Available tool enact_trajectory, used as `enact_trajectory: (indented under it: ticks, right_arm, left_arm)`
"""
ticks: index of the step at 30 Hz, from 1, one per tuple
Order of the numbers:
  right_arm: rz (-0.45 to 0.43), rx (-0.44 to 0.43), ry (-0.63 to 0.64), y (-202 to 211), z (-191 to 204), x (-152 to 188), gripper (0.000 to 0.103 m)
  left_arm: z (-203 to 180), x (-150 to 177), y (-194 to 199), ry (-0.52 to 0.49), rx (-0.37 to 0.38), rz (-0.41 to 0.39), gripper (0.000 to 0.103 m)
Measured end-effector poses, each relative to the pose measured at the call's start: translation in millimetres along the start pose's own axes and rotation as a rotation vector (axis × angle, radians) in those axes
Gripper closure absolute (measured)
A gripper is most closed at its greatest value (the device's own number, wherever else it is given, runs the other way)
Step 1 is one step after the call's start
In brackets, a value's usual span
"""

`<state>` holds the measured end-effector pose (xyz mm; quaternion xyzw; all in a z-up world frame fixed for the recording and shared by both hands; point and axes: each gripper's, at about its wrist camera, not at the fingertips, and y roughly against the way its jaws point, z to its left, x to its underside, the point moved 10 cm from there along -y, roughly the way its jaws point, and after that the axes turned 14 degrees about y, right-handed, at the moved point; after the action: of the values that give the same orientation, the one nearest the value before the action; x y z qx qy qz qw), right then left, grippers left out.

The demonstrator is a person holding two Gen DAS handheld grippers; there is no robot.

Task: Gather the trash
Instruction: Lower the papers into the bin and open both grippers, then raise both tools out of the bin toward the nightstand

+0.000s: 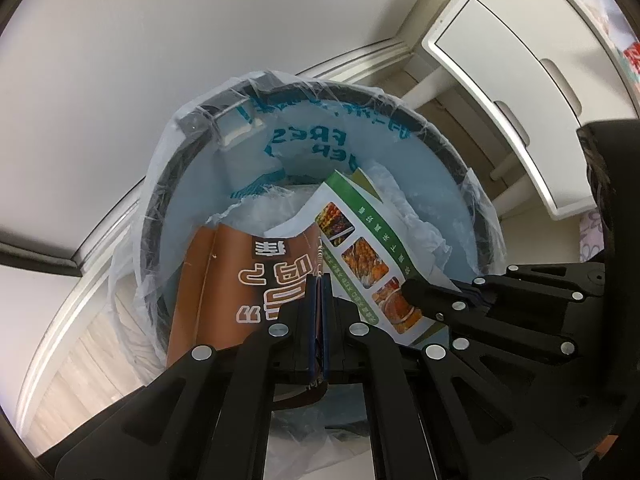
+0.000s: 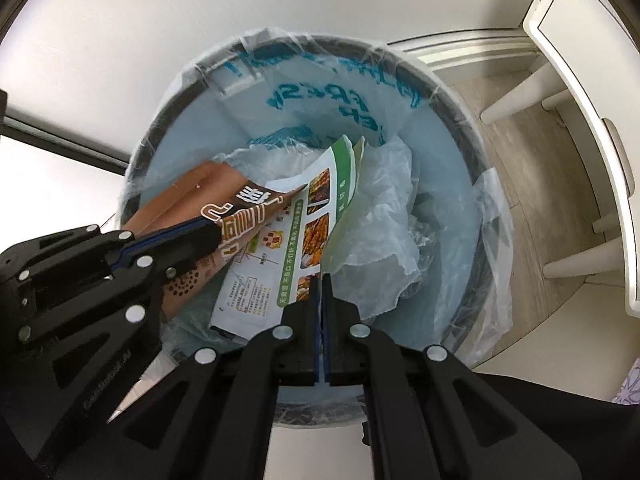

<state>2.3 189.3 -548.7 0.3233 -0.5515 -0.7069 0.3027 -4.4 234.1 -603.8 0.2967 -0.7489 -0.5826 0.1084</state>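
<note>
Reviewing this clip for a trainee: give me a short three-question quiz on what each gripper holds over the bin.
1. True or false: the left gripper is shut on the brown packet.
2. What does the right gripper grip? A) the crumpled clear plastic B) the green-edged leaflet C) the bin liner
3. Fill in: the leaflet's far end points down into the lined ___.

Key
1. True.
2. B, the green-edged leaflet.
3. The trash bin, where crumpled clear plastic already lies.
</note>
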Motion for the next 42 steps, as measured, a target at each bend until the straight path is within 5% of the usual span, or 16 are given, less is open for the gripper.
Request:
enact_trajectory:
  ticks: [9, 13, 18, 24, 36, 42]
  right_arm:
    - [-0.040, 0.067, 0.003, 21, -13, 3, 0.098]
    - [-0.049, 0.094, -0.013, 27, -20, 7, 0.065]
    - [-0.088, 0.117, -0.061, 39, -33, 6, 0.046]
    - [-0.135, 0.177, -0.097, 53, -47, 2, 0.017]
    - [-0.337, 0.260, -0.094, 108, -57, -17, 0.007]
    - [-0.545, 0.229, -0.109, 181, -61, -37, 0.007]
  left_arm:
    - [-4, -1, 15, 0.001, 0.028, -0.022, 0.095]
    - [-7, -2, 23, -0.002, 0.020, -0.060, 0.074]
    - [6, -11, 38, 0.046, -0.025, -0.135, 0.041]
    - [20, -19, 49, 0.119, -0.048, -0.190, 0.013]
    - [19, -42, 85, 0.133, -0.030, -0.320, 0.006]
    - [2, -66, 139, 0.124, 0.038, -0.454, 0.006]
